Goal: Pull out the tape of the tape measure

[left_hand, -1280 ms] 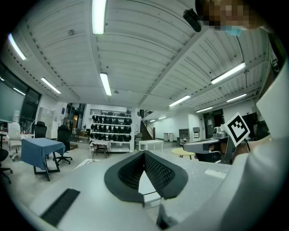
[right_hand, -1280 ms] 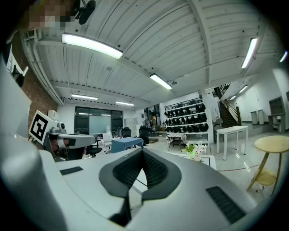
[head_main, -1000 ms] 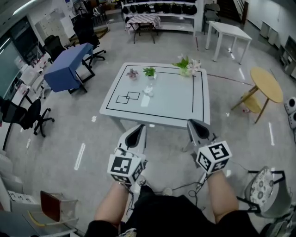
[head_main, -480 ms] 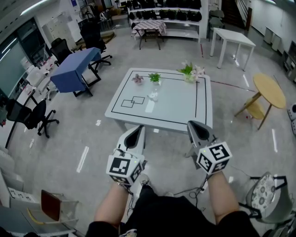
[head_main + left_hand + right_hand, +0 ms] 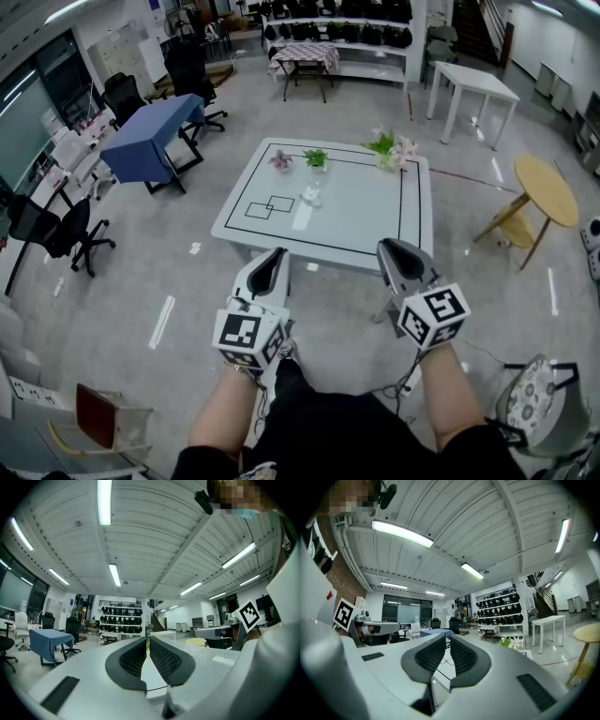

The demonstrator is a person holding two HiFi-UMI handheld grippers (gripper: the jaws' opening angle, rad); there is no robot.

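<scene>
A white table (image 5: pixel 366 220) with a black border line stands ahead of me. On it lie a small clear object (image 5: pixel 310 195) and a pale strip (image 5: pixel 302 217); they are too small to tell whether this is the tape measure. Both grippers hover short of the table's near edge, above the floor. My left gripper (image 5: pixel 273 265) is shut, its pads together (image 5: pixel 147 641), with nothing in it. The jaws of my right gripper (image 5: pixel 395 253) are opening, with a narrow gap (image 5: pixel 446 641) and nothing between them.
Small potted plants (image 5: pixel 315 157) and white flowers (image 5: pixel 391 146) stand along the table's far edge. A blue-draped table (image 5: pixel 150 131) and office chairs (image 5: pixel 52 230) are at the left, a round yellow table (image 5: pixel 544 187) and a stool (image 5: pixel 534 394) at the right.
The table has shifted slightly lower and to the right in the head view. Both grippers hold about the same place in front of me.
</scene>
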